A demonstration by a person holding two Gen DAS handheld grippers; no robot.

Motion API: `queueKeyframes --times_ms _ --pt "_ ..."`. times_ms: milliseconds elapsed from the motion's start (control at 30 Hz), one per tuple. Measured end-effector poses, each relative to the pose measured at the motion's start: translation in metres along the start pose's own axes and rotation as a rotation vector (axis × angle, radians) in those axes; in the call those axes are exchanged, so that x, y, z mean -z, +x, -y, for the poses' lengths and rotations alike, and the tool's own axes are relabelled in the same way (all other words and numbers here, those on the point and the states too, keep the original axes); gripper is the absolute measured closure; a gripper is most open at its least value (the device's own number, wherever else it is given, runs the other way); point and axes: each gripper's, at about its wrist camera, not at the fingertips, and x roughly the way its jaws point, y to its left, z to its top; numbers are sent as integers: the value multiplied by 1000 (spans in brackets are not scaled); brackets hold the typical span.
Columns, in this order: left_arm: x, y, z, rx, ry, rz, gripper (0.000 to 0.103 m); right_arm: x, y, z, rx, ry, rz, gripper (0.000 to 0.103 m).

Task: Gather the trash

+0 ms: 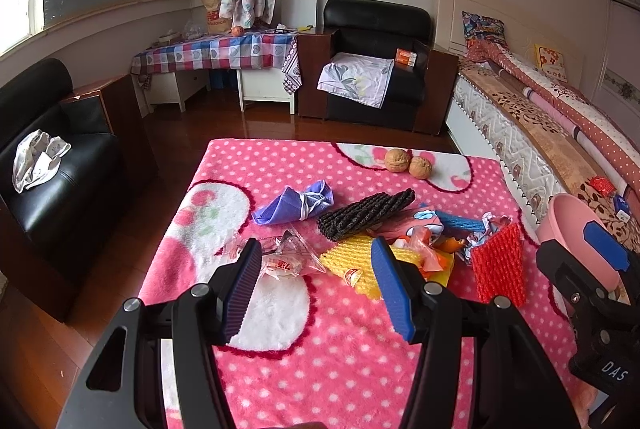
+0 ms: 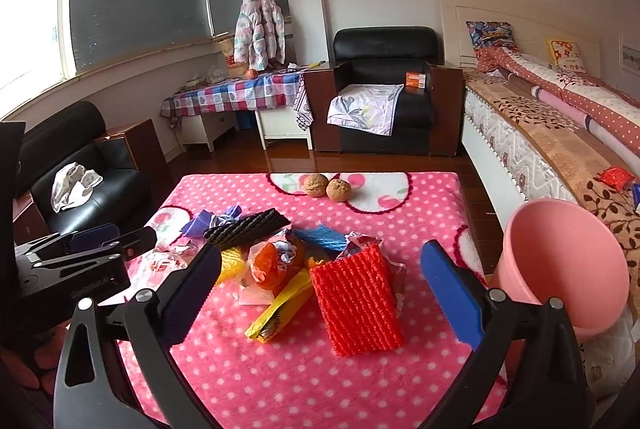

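2 grippers, left gripper (image 1: 316, 289) and right gripper (image 2: 320, 293), hover spread and empty over the pink blanket (image 2: 280, 381). Red foam net (image 2: 356, 305) lies nearest the right gripper, wrappers heaped behind; pink bin (image 2: 560, 261) stands right. Suggest pinching the net's raised edge, then lifting clear before swinging binward.

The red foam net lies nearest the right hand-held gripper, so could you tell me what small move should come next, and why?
Probably ease the right hand-held gripper down onto the red foam net. Its jaws are open and empty, the net lies on top between them, and the pink bin waits just to the right.
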Motion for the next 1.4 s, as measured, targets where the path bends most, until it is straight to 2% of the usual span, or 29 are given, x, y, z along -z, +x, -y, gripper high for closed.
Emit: queueKeyframes --times_ms 467,1100,1400 --pt "0 -5 0 -8 -7 0 46 0 -10 -8 79 -4 51 3" --pt "5 -17 4 -7 -11 3 46 4 -17 -9 69 21 24 3" --pt "8 -21 4 -9 -14 2 46 8 -24 -11 81 9 45 3"
